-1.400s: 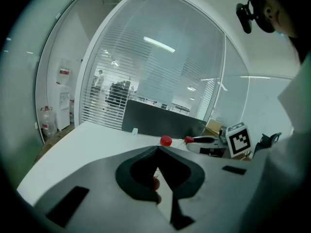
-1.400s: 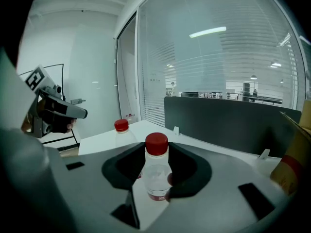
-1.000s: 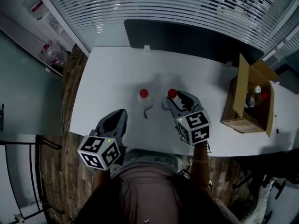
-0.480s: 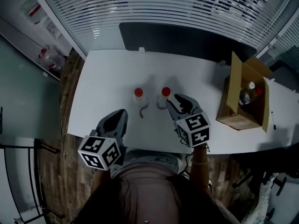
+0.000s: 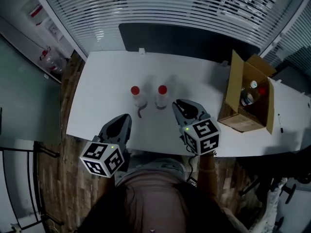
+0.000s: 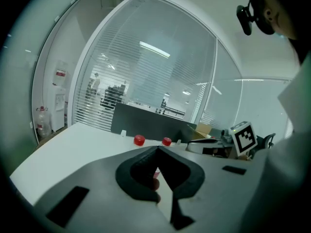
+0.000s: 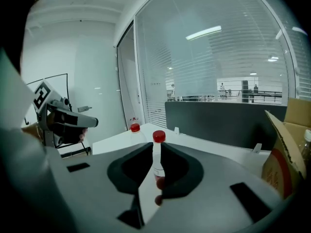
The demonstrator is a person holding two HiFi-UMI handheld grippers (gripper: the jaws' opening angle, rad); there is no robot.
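Two clear bottles with red caps stand side by side on the white table (image 5: pixel 97 96): the left bottle (image 5: pixel 135 94) and the right bottle (image 5: pixel 162 95). My right gripper (image 5: pixel 184 104) hangs just short of the right bottle (image 7: pixel 158 149), narrowly open, with nothing between its fingers; the bottle shows through the gap. The left bottle (image 7: pixel 135 128) stands farther off to the left. My left gripper (image 5: pixel 122 118) is over the table's near edge, its jaws shut and empty (image 6: pixel 156 149). Both red caps (image 6: pixel 139 140) show ahead of it.
An open cardboard box (image 5: pixel 245 93) with bottles inside stands at the table's right end. A dark partition (image 5: pixel 184 38) runs along the far edge, with slatted glass walls behind. A large water jug (image 5: pixel 48 59) sits on the wooden floor at the left.
My right gripper has let go of the right bottle and drawn back toward me, its gap narrower. The bottle now stands beside the other one. The left gripper has barely moved.
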